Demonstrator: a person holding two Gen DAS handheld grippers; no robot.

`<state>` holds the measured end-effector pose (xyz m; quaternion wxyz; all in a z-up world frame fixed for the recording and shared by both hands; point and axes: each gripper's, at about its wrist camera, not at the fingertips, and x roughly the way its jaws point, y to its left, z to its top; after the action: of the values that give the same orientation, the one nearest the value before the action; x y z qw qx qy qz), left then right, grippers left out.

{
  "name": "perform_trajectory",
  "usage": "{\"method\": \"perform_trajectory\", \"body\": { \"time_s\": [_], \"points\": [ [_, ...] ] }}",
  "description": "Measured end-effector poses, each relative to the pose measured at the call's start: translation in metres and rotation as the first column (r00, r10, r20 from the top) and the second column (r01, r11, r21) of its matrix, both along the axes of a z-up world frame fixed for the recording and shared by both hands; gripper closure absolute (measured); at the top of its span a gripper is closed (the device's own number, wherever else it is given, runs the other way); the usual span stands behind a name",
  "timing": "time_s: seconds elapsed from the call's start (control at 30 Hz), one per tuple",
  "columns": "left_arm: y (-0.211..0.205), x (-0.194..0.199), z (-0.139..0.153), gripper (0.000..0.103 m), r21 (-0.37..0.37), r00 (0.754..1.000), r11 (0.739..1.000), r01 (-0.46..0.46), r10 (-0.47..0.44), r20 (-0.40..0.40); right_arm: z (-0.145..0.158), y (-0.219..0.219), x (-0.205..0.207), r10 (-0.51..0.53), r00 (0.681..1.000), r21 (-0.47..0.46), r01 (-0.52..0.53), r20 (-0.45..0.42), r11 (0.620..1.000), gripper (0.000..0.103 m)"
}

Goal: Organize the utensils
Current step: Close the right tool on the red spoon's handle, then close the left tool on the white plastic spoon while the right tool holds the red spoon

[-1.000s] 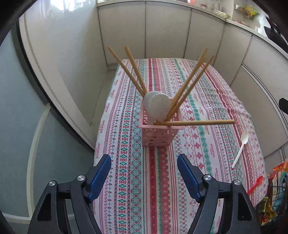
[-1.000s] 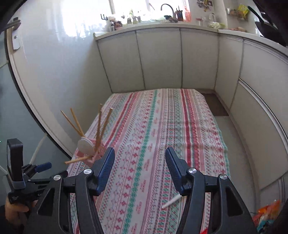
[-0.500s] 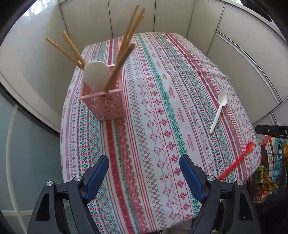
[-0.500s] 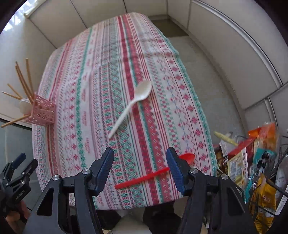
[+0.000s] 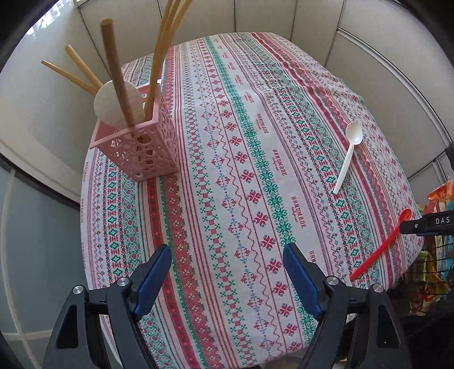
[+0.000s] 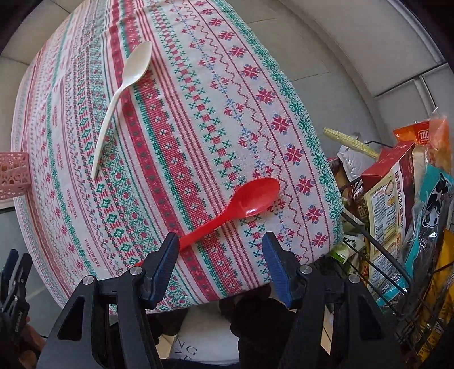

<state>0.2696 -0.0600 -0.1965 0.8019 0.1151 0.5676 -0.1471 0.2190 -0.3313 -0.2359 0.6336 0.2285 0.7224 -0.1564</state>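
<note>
A pink perforated holder stands at the table's left, holding several wooden chopsticks and a white spoon; its corner shows in the right wrist view. A loose white spoon lies on the patterned cloth. A red spoon lies near the table's front right edge. My left gripper is open and empty above the cloth. My right gripper is open, just above the red spoon's handle, empty.
The table carries a red, green and white striped cloth. A wire basket of snack packets stands close to the table's right edge. White cabinet walls surround the table at back and sides.
Both grippers have swung down and closer to the table. The right gripper now hovers over the red spoon; the left view has closed in on the holder.
</note>
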Motion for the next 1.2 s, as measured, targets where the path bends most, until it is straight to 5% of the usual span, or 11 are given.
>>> {"method": "perform_trajectory", "body": {
  "time_s": [0.23, 0.6, 0.7, 0.8, 0.87, 1.2],
  "points": [
    [-0.012, 0.003, -0.005, 0.021, -0.003, 1.000, 1.000, 0.017, -0.017, -0.002, -0.020, -0.019, 0.004, -0.074, 0.997, 0.022, 0.075, -0.018, 0.997, 0.041],
    [-0.036, 0.021, -0.024, 0.021, -0.018, 0.999, 0.999, 0.037, -0.037, -0.008, -0.023, -0.034, 0.029, -0.074, 0.996, -0.027, 0.075, 0.049, 0.997, 0.060],
    [-0.047, 0.028, -0.027, 0.021, -0.020, 0.998, 0.998, 0.054, -0.055, -0.008, -0.020, -0.033, 0.036, -0.044, 0.996, -0.082, 0.050, 0.077, 0.995, 0.069],
    [-0.059, 0.035, -0.030, 0.021, -0.018, 0.997, 0.997, 0.071, -0.071, 0.002, -0.016, -0.031, 0.045, 0.004, 0.995, -0.137, 0.011, 0.102, 0.990, 0.093],
    [-0.066, 0.039, -0.031, 0.021, -0.021, 0.997, 0.997, 0.080, -0.080, 0.009, -0.015, -0.034, 0.051, 0.005, 0.992, -0.111, 0.008, 0.122, 0.994, 0.098],
    [-0.123, 0.052, -0.036, 0.023, -0.111, 0.979, 0.973, 0.202, -0.197, 0.053, 0.020, -0.046, 0.071, 0.055, 0.970, -0.089, -0.035, 0.237, 0.995, 0.098]
  ]
}}
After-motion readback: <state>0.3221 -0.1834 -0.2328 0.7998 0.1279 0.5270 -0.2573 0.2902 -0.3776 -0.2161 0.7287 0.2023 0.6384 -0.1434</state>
